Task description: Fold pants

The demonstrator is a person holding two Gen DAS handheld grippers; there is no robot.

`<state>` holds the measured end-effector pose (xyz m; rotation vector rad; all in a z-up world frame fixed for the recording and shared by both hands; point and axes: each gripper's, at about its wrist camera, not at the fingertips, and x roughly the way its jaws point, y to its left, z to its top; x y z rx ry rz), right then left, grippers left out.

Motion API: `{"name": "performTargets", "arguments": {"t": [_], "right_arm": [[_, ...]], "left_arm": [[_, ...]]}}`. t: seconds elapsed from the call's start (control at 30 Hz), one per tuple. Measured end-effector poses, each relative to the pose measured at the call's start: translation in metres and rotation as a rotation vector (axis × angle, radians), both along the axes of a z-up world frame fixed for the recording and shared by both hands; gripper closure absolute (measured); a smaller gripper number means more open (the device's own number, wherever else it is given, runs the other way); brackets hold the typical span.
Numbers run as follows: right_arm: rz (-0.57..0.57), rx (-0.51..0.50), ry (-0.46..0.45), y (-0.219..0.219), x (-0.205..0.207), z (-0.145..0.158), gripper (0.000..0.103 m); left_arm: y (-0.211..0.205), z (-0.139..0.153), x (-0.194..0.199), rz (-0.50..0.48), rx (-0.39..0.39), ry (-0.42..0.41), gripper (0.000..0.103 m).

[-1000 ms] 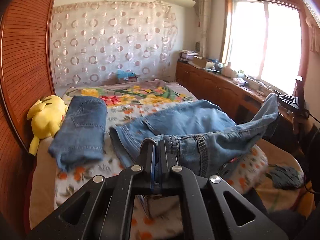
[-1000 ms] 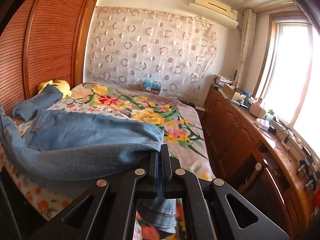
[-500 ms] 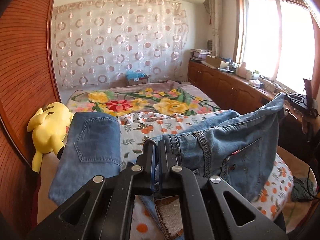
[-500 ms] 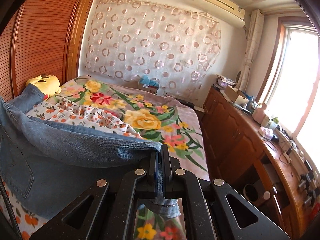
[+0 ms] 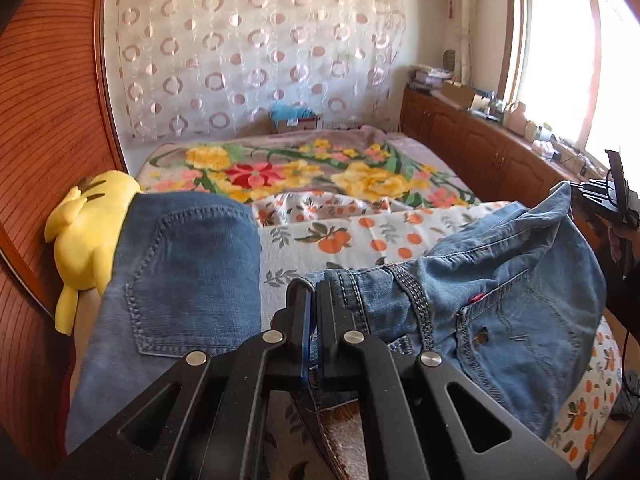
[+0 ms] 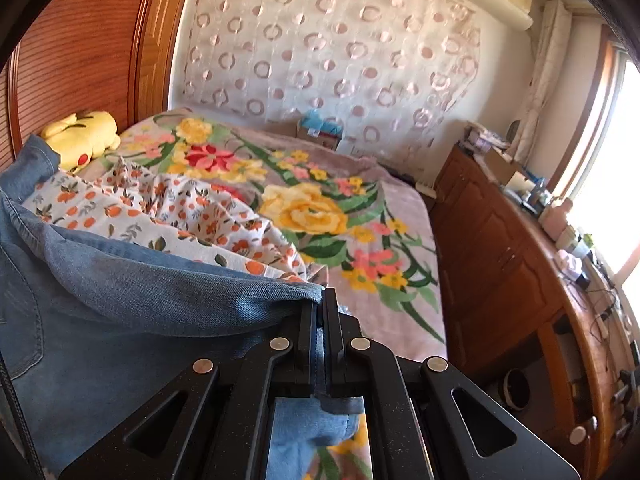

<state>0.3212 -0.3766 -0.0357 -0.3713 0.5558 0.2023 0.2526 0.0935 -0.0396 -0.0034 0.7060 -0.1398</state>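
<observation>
A pair of light blue jeans [image 5: 500, 292] hangs bunched between both grippers above the bed. My left gripper [image 5: 314, 292] is shut on its waistband near a belt loop. In the right wrist view the same jeans [image 6: 132, 312] drape to the left, and my right gripper [image 6: 320, 304] is shut on a folded edge of the denim. A second pair of darker jeans [image 5: 180, 276], folded, lies on the bed at the left with a back pocket up.
The bed carries an orange-print sheet [image 5: 352, 236] and a floral blanket [image 6: 320, 208]. A yellow plush toy [image 5: 84, 236] lies by the wooden headboard [image 5: 48, 128]. A low wooden cabinet [image 6: 500, 264] with clutter runs along the right under the window. A patterned curtain covers the far wall.
Both grippers have carried the jeans across the bed toward the headboard side and slightly down. The legs that lay spread on the bed are now lifted and bunched. The folded pair looms closer.
</observation>
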Motion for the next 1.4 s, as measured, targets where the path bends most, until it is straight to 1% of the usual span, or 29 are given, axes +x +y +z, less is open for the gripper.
{"name": "performTargets", "arguments": {"t": [0.1,0.2,0.33,0.47,0.53,0.73,0.8,0.87,0.9,0.93,0.97,1.0,1.03,1.07,1.13,1.17,1.3,1.4], "right_arm": [[0.003,-0.004,0.039,0.004,0.029,-0.004,0.101],[0.005,0.003,0.065,0.006,0.047,-0.007,0.101],[-0.002,0.005,0.084,0.007,0.060,-0.010,0.101],[-0.039,0.010,0.102,0.005,0.067,-0.012,0.101],[-0.053,0.027,0.115,0.004,0.073,-0.010,0.101],[-0.067,0.029,0.147,0.016,0.092,-0.013,0.101],[-0.067,0.051,0.167,0.016,0.098,-0.015,0.101],[-0.054,0.098,0.190,0.012,0.104,-0.015,0.101],[-0.045,0.124,0.210,0.008,0.106,-0.015,0.097],[-0.039,0.157,0.225,0.003,0.105,-0.013,0.097],[-0.042,0.187,0.223,-0.004,0.104,-0.011,0.092],[-0.047,0.217,0.222,-0.010,0.101,-0.008,0.085],[-0.049,0.243,0.220,-0.017,0.097,-0.005,0.081],[-0.051,0.266,0.212,-0.024,0.092,-0.002,0.076],[-0.058,0.285,0.186,-0.033,0.078,0.003,0.074],[-0.061,0.289,0.175,-0.039,0.070,0.004,0.073],[-0.083,0.295,0.156,-0.055,0.040,0.001,0.066],[-0.095,0.301,0.167,-0.063,0.026,-0.009,0.064]], "left_arm": [[-0.001,-0.006,0.006,0.003,0.005,0.015,0.100],[-0.001,-0.009,0.011,0.004,0.012,0.024,0.100],[0.001,-0.010,0.012,0.013,0.016,0.016,0.100],[0.002,-0.009,0.015,0.028,0.015,0.007,0.100],[0.003,-0.012,0.019,0.035,0.014,0.013,0.100],[0.007,-0.022,0.028,0.055,0.015,0.036,0.100],[0.005,-0.022,0.028,0.054,0.019,0.043,0.100],[0.005,-0.019,0.026,0.053,0.011,0.042,0.100],[0.006,-0.017,0.024,0.052,0.002,0.041,0.100],[0.006,-0.014,0.021,0.050,-0.006,0.042,0.098],[0.006,-0.012,0.019,0.049,-0.011,0.042,0.095],[0.006,-0.009,0.015,0.054,-0.008,0.033,0.087],[0.004,-0.006,0.011,0.054,-0.002,0.019,0.080],[0.002,-0.003,0.008,0.044,0.001,0.009,0.076],[-0.006,0.002,0.003,0.010,-0.008,-0.005,0.059],[-0.010,0.005,0.001,-0.006,-0.012,-0.012,0.056],[-0.035,0.013,-0.001,-0.071,-0.015,-0.026,0.055],[-0.057,0.011,0.003,-0.131,-0.026,-0.017,0.055]]}}
